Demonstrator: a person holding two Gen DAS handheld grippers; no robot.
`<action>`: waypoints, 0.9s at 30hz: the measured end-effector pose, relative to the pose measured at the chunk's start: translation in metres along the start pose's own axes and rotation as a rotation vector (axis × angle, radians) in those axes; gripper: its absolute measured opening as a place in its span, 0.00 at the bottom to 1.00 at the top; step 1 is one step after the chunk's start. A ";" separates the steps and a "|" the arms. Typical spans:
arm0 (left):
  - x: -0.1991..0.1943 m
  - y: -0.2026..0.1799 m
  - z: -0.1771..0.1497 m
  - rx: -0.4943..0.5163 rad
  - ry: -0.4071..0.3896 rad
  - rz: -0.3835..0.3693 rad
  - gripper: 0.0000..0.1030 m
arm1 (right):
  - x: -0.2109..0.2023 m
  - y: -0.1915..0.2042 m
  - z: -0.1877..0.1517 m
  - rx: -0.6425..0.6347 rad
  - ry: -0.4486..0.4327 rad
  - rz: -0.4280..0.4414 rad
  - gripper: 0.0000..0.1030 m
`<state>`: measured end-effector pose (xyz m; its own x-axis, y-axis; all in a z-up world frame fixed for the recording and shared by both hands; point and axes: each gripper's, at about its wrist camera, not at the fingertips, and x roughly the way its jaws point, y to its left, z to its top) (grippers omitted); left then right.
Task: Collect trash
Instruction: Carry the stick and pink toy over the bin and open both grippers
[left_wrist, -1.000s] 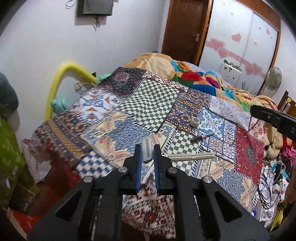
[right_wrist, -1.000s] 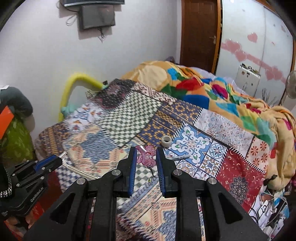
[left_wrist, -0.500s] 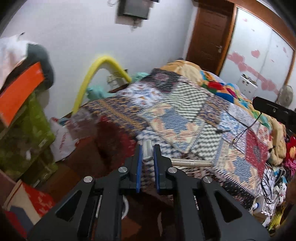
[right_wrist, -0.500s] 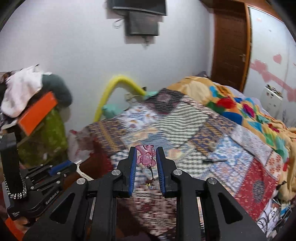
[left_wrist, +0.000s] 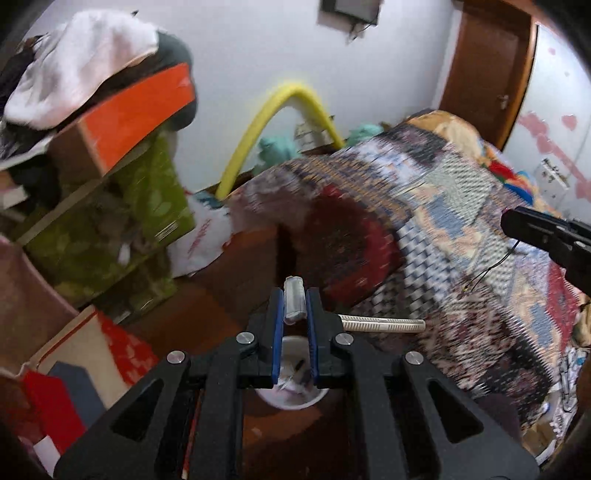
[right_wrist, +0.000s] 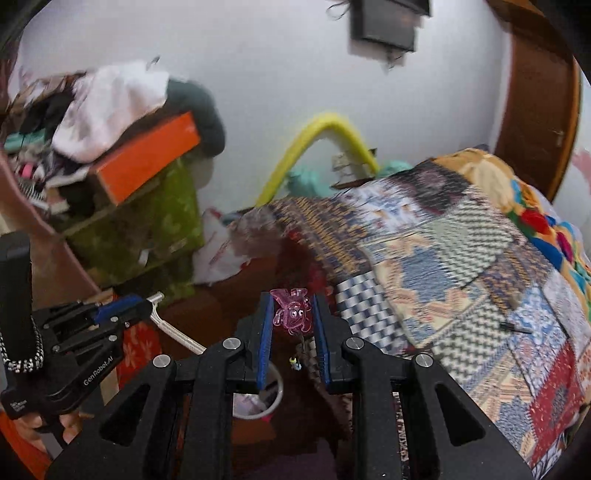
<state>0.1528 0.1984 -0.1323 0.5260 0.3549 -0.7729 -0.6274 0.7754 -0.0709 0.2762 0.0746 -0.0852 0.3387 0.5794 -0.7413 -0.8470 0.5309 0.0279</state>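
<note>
My left gripper (left_wrist: 294, 301) is shut on a grey cylindrical piece with a ribbed cream stick (left_wrist: 382, 325) jutting to its right; it hangs above a white trash bin (left_wrist: 295, 400) on the floor. My right gripper (right_wrist: 291, 306) is shut on a pink plastic figure (right_wrist: 291, 312) with a thin string and small charm (right_wrist: 294, 364) dangling below. The white bin (right_wrist: 258, 404) shows below and left of it. The left gripper (right_wrist: 122, 308) appears at the left of the right wrist view.
The bed with a patchwork quilt (right_wrist: 461, 266) fills the right side, a black pen (right_wrist: 515, 326) lying on it. Green boxes (left_wrist: 110, 229) topped by an orange box (left_wrist: 129, 110) and clothes stand left. A yellow tube (left_wrist: 258, 129) arches by the wall.
Both grippers have swung left, away from the bed top, toward the floor beside it. The white bin has come into view beneath them. Both still hold their items.
</note>
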 end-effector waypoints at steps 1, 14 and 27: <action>0.004 0.006 -0.004 -0.004 0.016 0.010 0.10 | 0.009 0.006 -0.002 -0.012 0.021 0.009 0.18; 0.073 0.047 -0.059 -0.068 0.233 0.063 0.10 | 0.124 0.053 -0.035 -0.050 0.307 0.083 0.19; 0.125 0.039 -0.065 -0.052 0.335 0.049 0.10 | 0.163 0.054 -0.043 -0.039 0.458 0.147 0.34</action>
<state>0.1566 0.2390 -0.2727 0.2815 0.1931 -0.9399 -0.6804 0.7309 -0.0537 0.2681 0.1709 -0.2333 0.0067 0.3102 -0.9507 -0.8900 0.4353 0.1357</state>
